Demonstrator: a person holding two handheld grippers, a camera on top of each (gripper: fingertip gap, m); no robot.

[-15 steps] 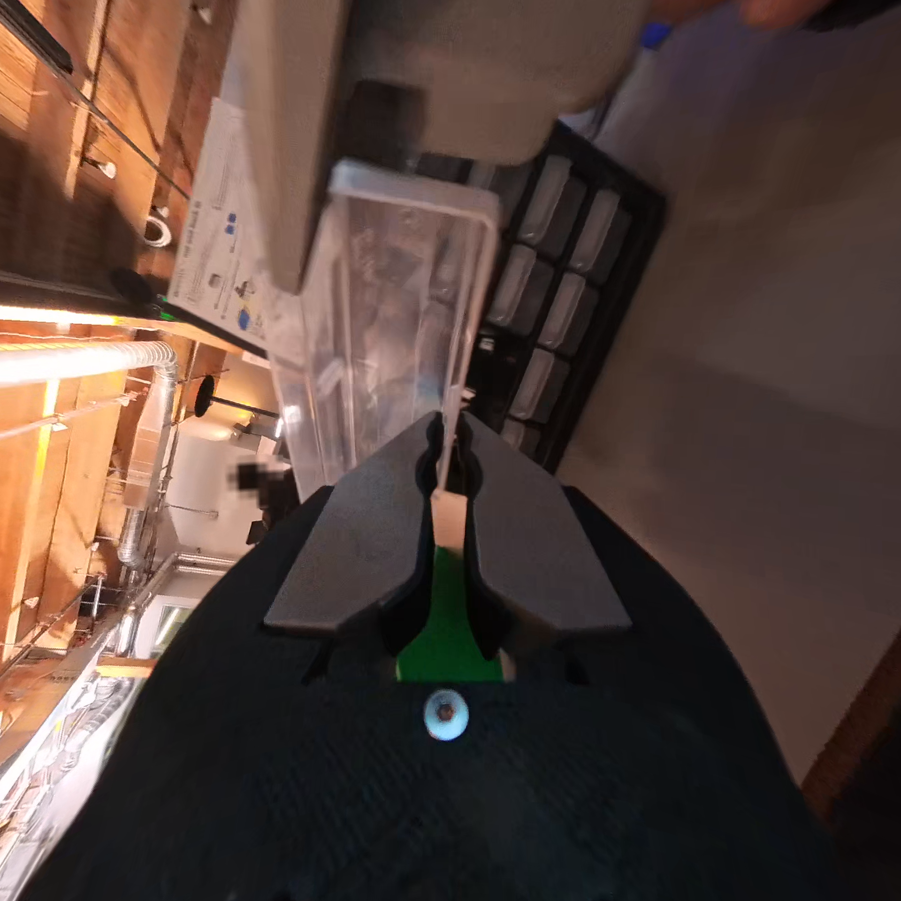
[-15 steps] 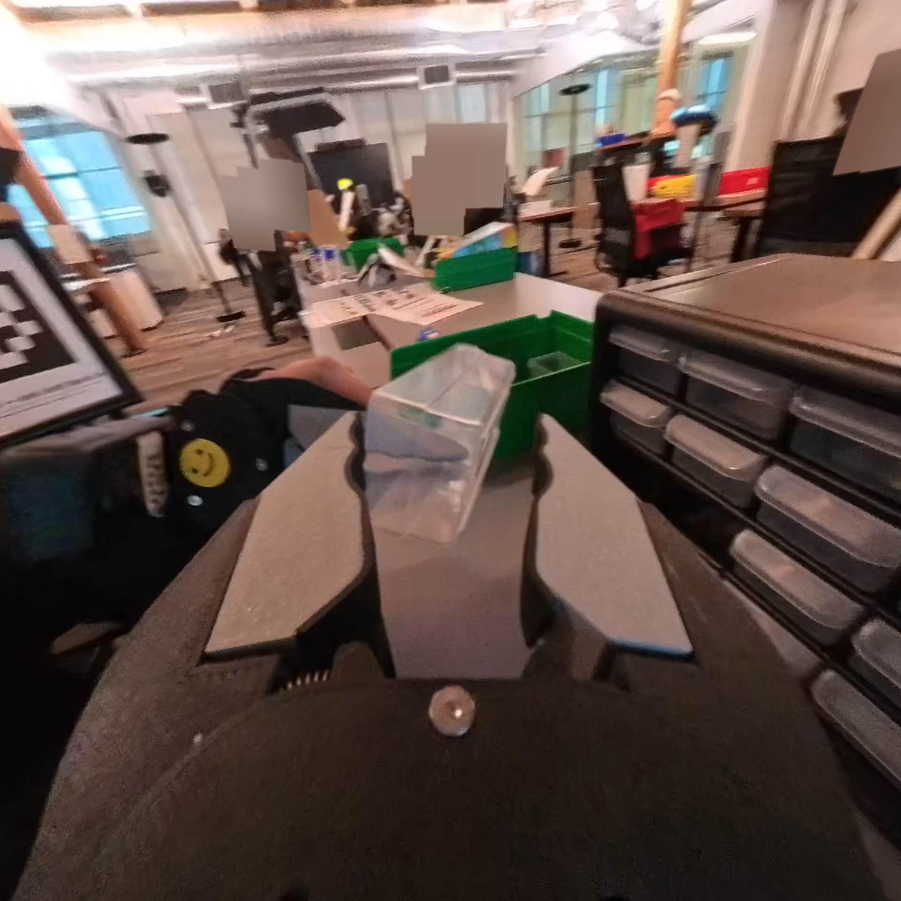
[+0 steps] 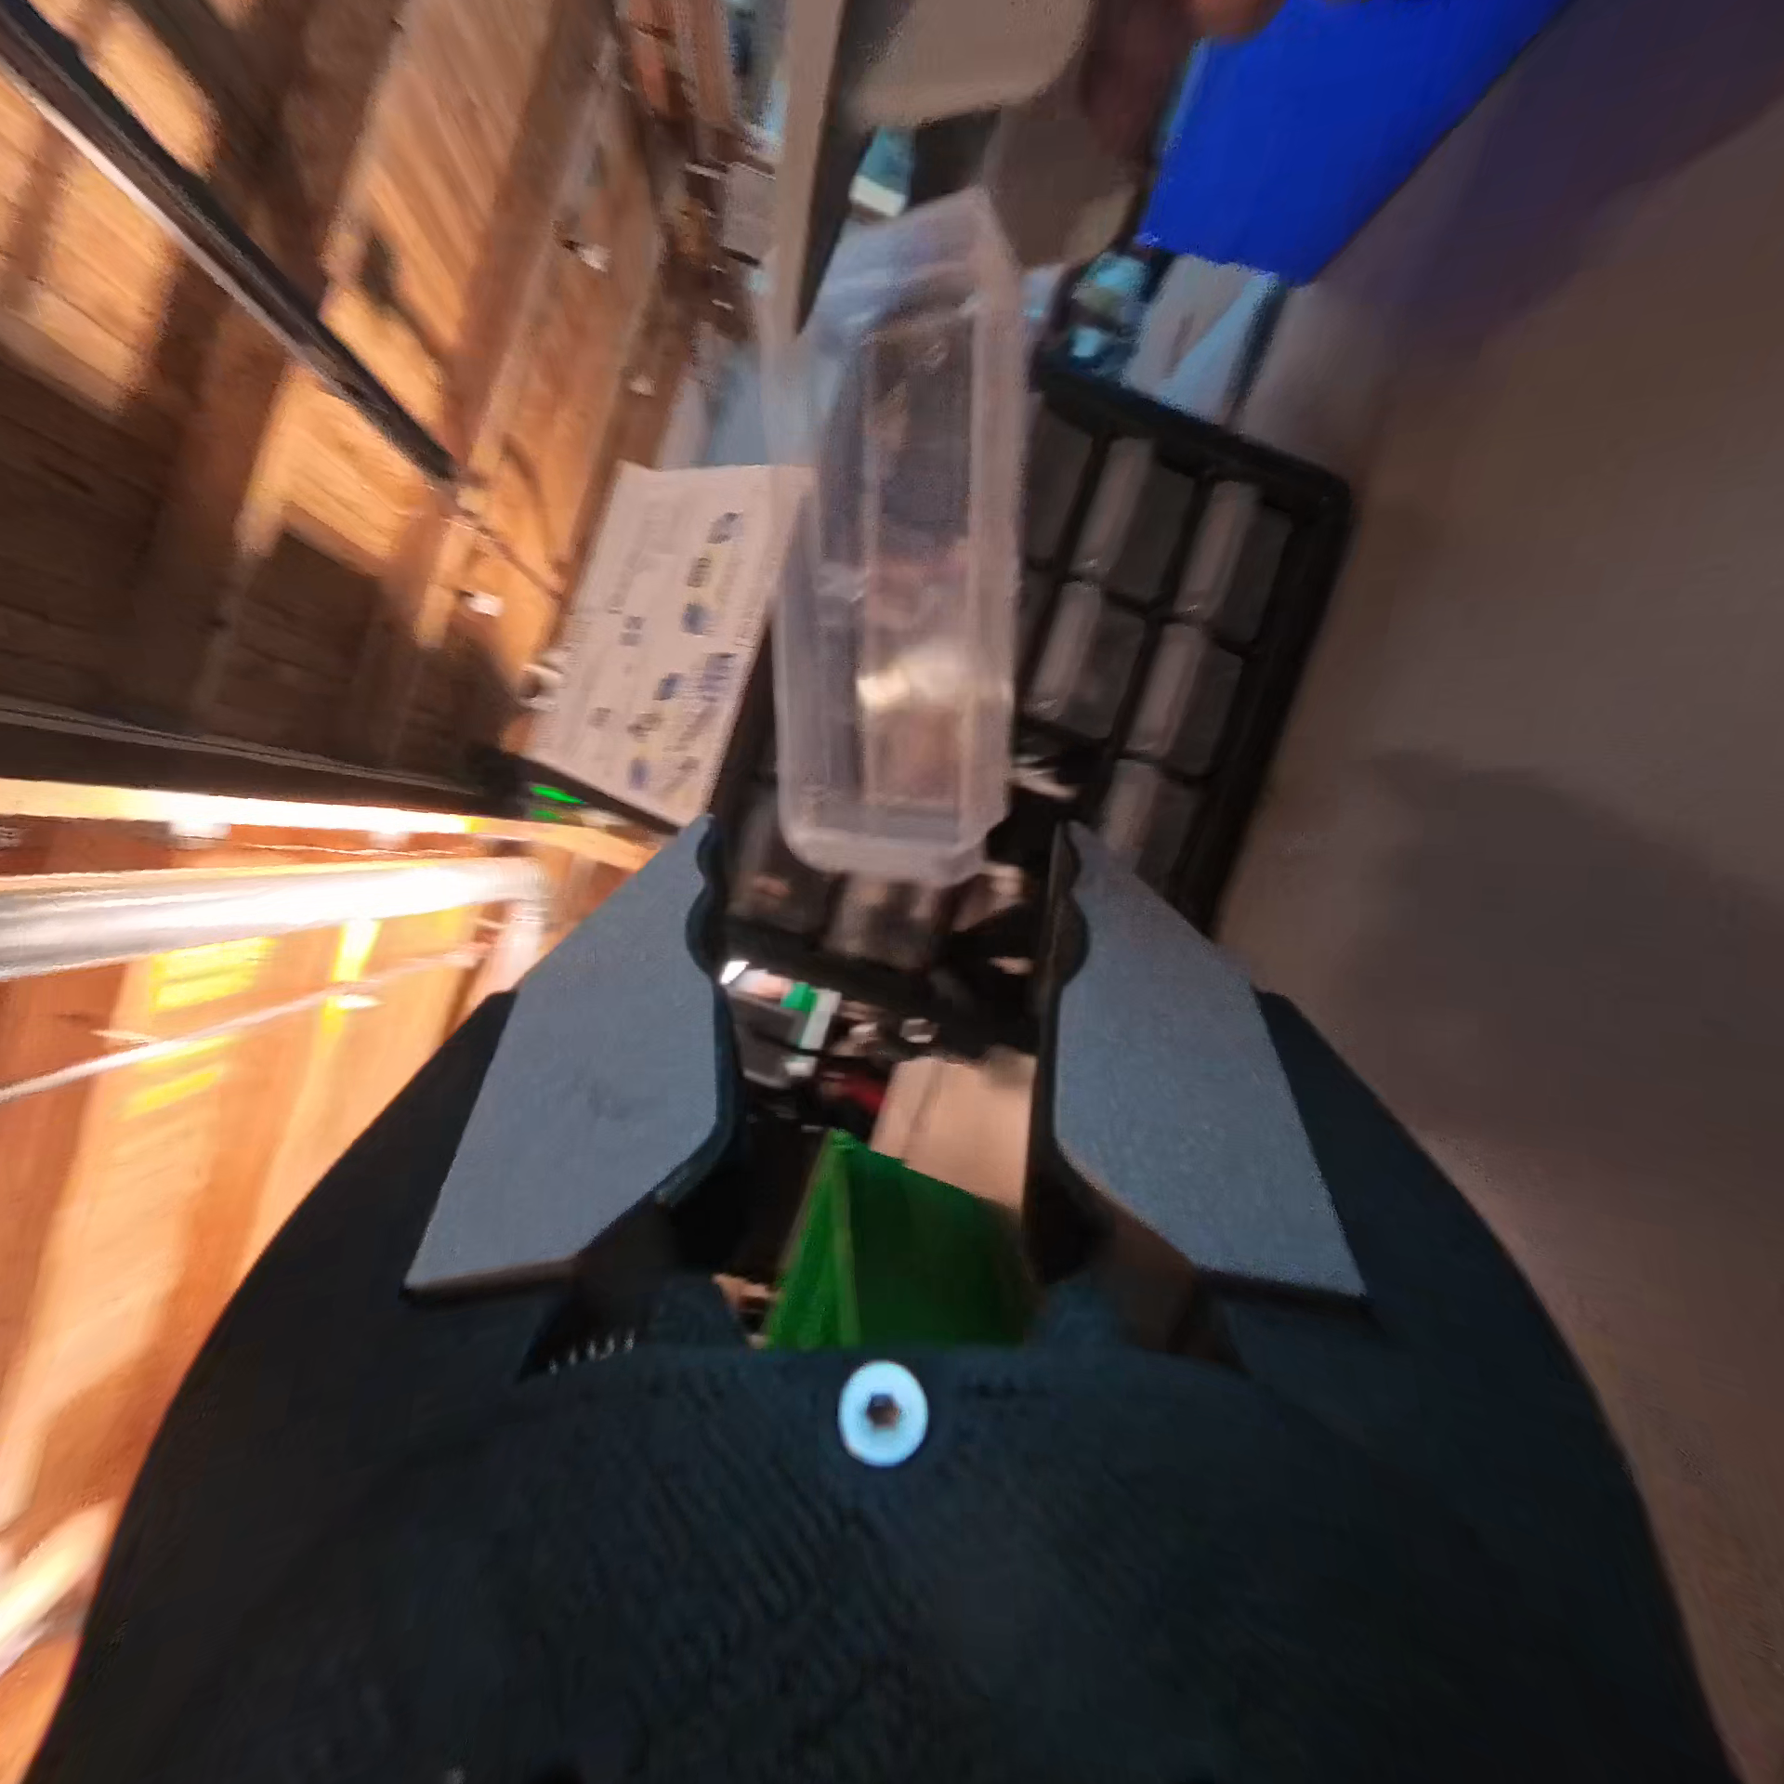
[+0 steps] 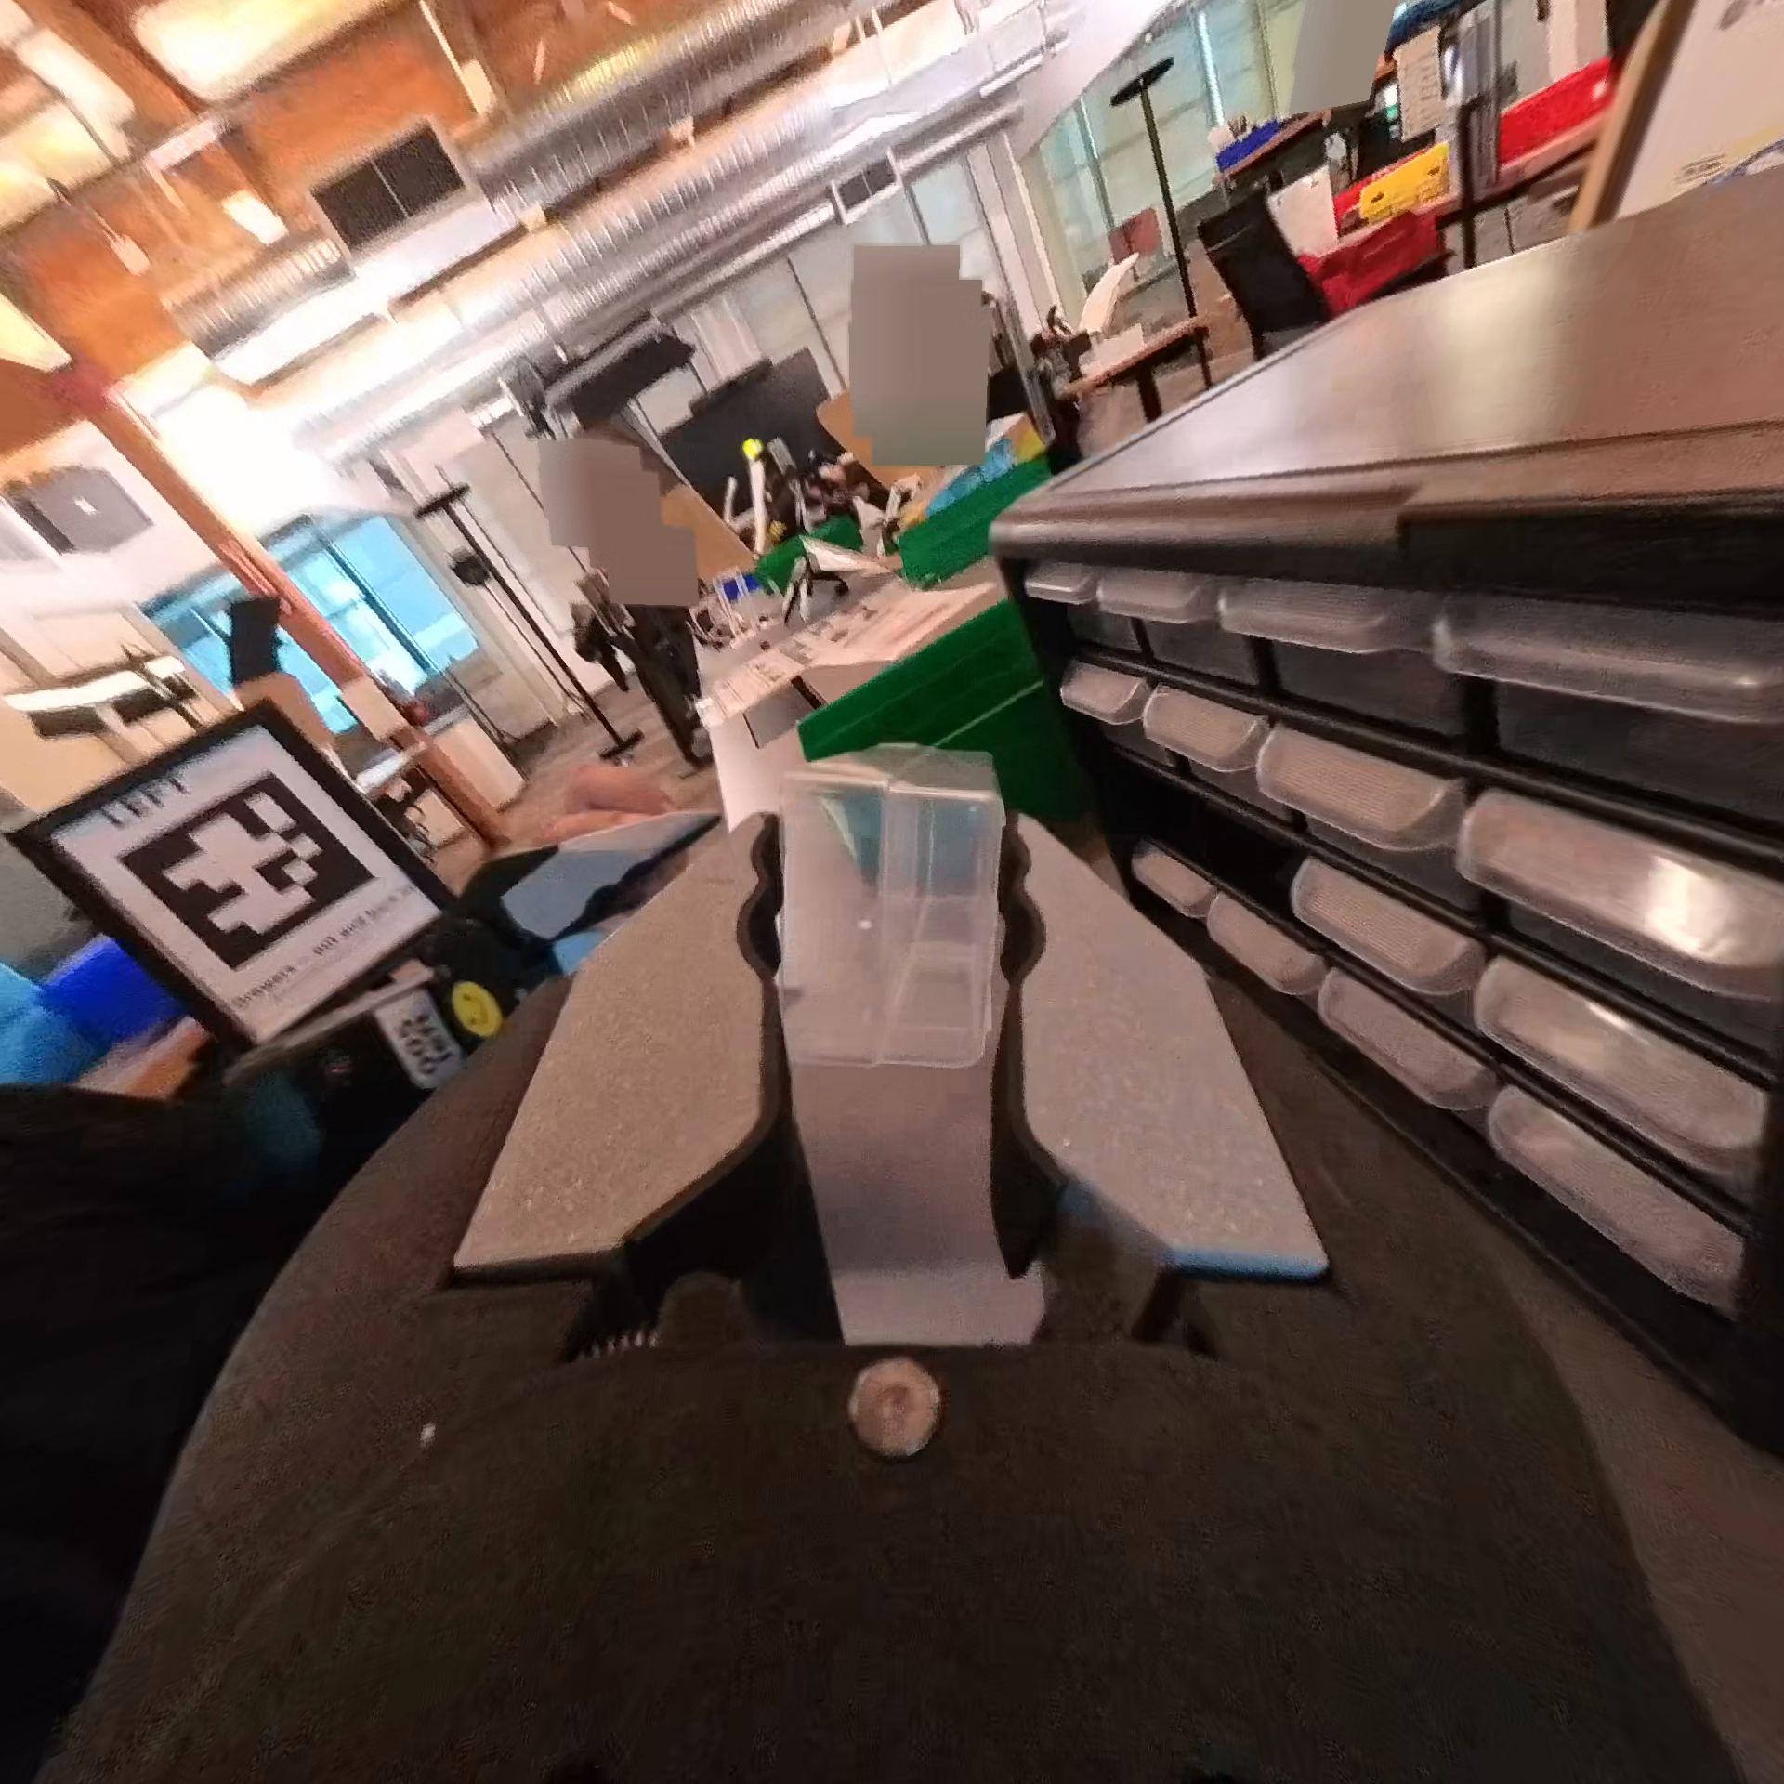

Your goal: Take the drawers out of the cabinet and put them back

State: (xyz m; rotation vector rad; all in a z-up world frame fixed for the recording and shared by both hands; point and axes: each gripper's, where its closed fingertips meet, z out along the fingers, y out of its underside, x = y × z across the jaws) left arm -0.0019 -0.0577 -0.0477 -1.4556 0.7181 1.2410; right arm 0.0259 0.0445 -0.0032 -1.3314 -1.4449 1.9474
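One clear plastic drawer (image 4: 888, 907), upright at frame centre, is clamped by the right gripper (image 4: 888, 903); the left gripper (image 3: 883, 898) is spread empty.

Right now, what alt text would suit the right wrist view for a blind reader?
A gripper clamps a small clear plastic drawer beside a black cabinet full of similar drawers, with a blurred workshop behind.

Motion blur smears the clear drawer (image 3: 893, 541) in the left wrist view, and the cabinet (image 4: 1448, 772) runs off the right wrist view's edge.
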